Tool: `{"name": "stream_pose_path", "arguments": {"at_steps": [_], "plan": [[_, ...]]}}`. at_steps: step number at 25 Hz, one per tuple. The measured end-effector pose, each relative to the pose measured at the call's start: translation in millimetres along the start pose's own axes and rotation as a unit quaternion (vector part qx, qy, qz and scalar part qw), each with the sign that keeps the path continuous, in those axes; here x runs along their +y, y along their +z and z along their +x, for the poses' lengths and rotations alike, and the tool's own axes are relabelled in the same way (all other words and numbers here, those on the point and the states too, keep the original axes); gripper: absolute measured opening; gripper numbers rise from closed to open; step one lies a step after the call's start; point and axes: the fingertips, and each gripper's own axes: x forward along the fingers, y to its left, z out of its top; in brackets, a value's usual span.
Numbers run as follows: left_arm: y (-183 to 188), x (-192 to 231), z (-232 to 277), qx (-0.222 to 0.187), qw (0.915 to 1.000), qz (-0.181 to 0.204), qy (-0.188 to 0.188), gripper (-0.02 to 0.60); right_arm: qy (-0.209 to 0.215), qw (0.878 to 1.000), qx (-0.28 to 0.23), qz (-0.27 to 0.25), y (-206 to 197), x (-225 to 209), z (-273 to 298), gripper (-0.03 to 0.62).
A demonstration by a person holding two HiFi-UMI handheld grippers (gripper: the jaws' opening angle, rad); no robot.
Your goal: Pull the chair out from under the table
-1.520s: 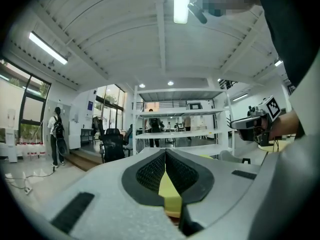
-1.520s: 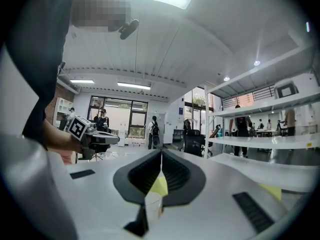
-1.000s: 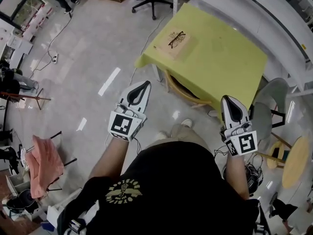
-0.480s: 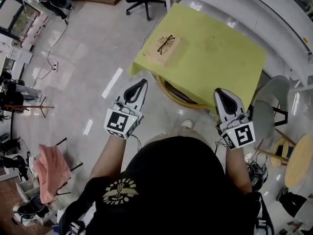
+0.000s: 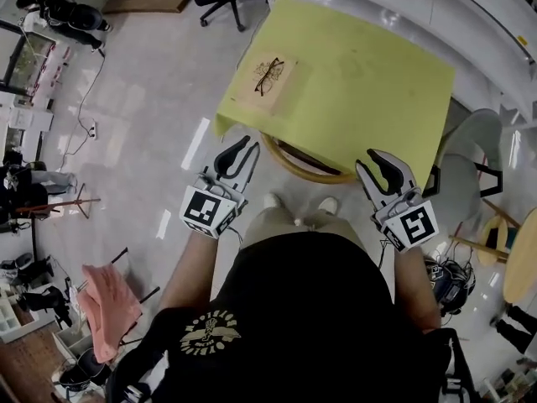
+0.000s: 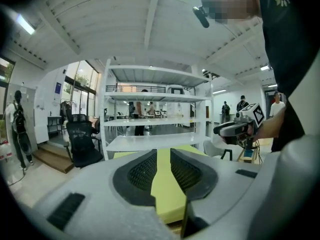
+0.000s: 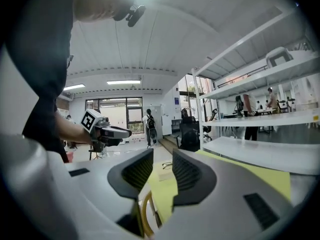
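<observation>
Desk: Chair [image 5: 309, 171], head view first. Where does it sit?

Field: Tucked under the table [image 5: 369, 65] with the yellow cloth. Only the curved wooden back rail shows at the near edge, between the two tools. The left gripper [image 5: 241, 149] hovers just beside the rail's left end, and the right gripper [image 5: 372, 163] just beside its right end. Neither touches it.

Desk: Left gripper view?

Field: Jaws are parting with a narrow gap, and only yellow tabletop is seen through it. Nothing is held.

Desk: Right gripper view?

Field: Jaws are also parting, and wider. The rail's curve sits low, below the gap and ahead of the pads, ungripped. Glasses [image 7: 167, 165] on a board lie on the cloth beyond.

Desk: How should the grab go?

Field: My reading is to spread both pairs of jaws enough to straddle the rail. Set each onto it at matching points either side and close firmly. Then draw straight back evenly, so the chair neither twists nor snags the cloth's overhang.

Desk: What can't be seen?

Field: Seat and legs are hidden under the table. The person's torso blocks the floor behind, so room to back up is unclear. In the left gripper view the rail is at most a brown sliver at the bottom edge.
</observation>
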Motion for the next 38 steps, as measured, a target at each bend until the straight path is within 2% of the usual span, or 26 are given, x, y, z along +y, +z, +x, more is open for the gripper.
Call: {"name": "stream_pose_path", "arguments": {"at_steps": [2,7,10,14,18,22,24,28,34,38], "plan": [[-10.8,1.0,9.4,0.013,0.9996,0.007,-0.025,0.081,-0.005,1.0,0.018,0.004,-14.0,-0.1,5.7,0.1],[-32.5,4.9,30.4,0.033,0.9939,0.015,-0.104,0.111,-0.025,0.997,0.066,0.017,-40.2,8.2,16.4,0.149],[-47.9,6.7,41.5,0.05,0.9858,0.038,-0.156,0.133,-0.039,0.995,0.084,0.019,-52.2,11.7,24.1,0.16],[-73.7,9.4,50.9,0.078,0.9701,0.086,-0.213,0.146,-0.064,0.991,0.115,0.029,-74.0,19.5,32.0,0.173],[-102.0,10.0,54.9,0.101,0.9495,0.122,-0.271,0.16,-0.077,0.986,0.143,0.038,-92.6,29.0,40.2,0.183],[-133.9,5.4,59.5,0.126,0.9272,0.138,-0.325,0.167,-0.066,0.981,0.174,0.05,-116.8,40.0,52.0,0.19],[-152.1,1.7,61.4,0.139,0.9176,0.147,-0.342,0.173,-0.06,0.979,0.187,0.057,-129.7,43.5,58.2,0.196],[-191.4,-8.0,59.8,0.174,0.8923,0.171,-0.38,0.187,-0.06,0.975,0.202,0.065,-152.9,51.4,69.9,0.198],[-236.9,-19.6,67.7,0.213,0.8654,0.189,-0.412,0.193,-0.041,0.965,0.251,0.06,-199.8,51.6,82.5,0.199],[-271.0,-30.1,67.2,0.245,0.8371,0.215,-0.44,0.198,-0.023,0.956,0.288,0.06,-232.9,54.3,83.1,0.204]]}}
